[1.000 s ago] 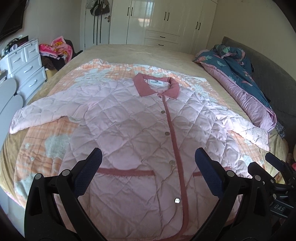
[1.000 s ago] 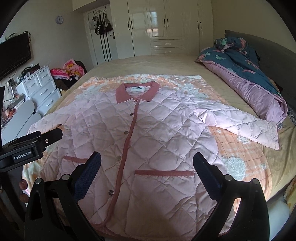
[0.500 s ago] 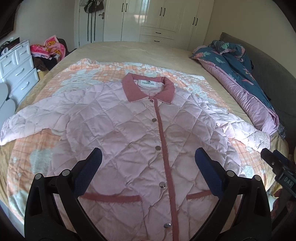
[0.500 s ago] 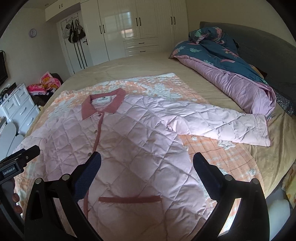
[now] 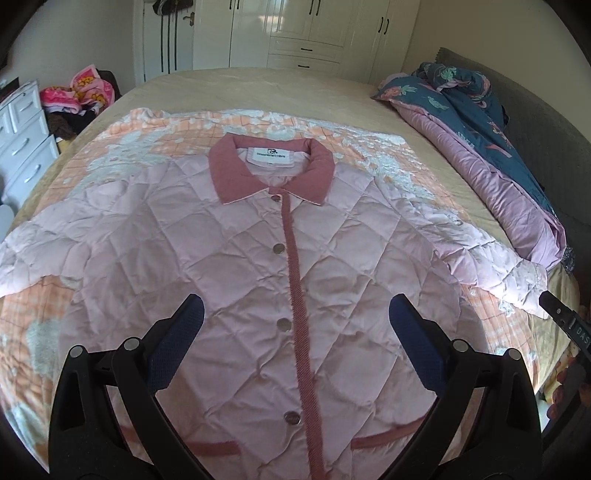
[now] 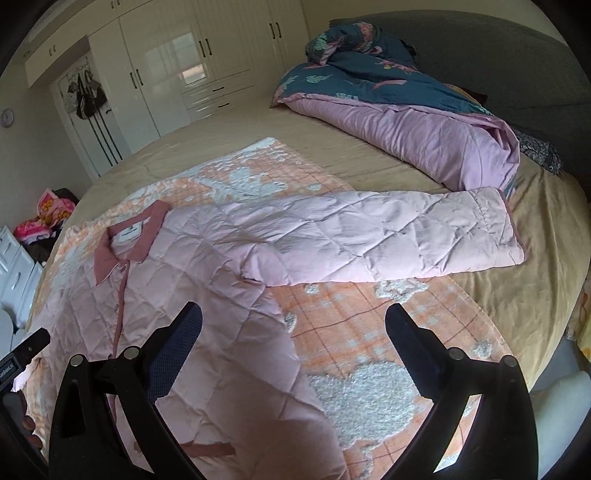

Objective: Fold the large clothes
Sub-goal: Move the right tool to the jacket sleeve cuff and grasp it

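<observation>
A pink quilted jacket (image 5: 236,266) lies face up and buttoned on an orange checked blanket (image 6: 354,325) spread over the bed (image 5: 258,88), its darker pink collar (image 5: 271,173) toward the far wardrobe (image 5: 306,33) and both sleeves stretched out to the sides. The left claw (image 5: 295,314) hovers above the jacket's chest, its two dark blue-padded fingers spread wide on either side of the button placket and gripping nothing. The right claw (image 6: 293,325) hangs over the jacket's right flank where it meets the blanket, likewise released, with its left finger over the quilted fabric and its right finger over the blanket. In the right wrist view the right sleeve (image 6: 388,236) runs out flat across the bed, its cuff lying just beside a rolled lilac and teal duvet (image 6: 399,122) that rests along the dark headboard (image 6: 480,44). A white chest of drawers (image 5: 22,140) and a heap of bright pink cloth (image 5: 79,90) stand beside the bed on the left.
</observation>
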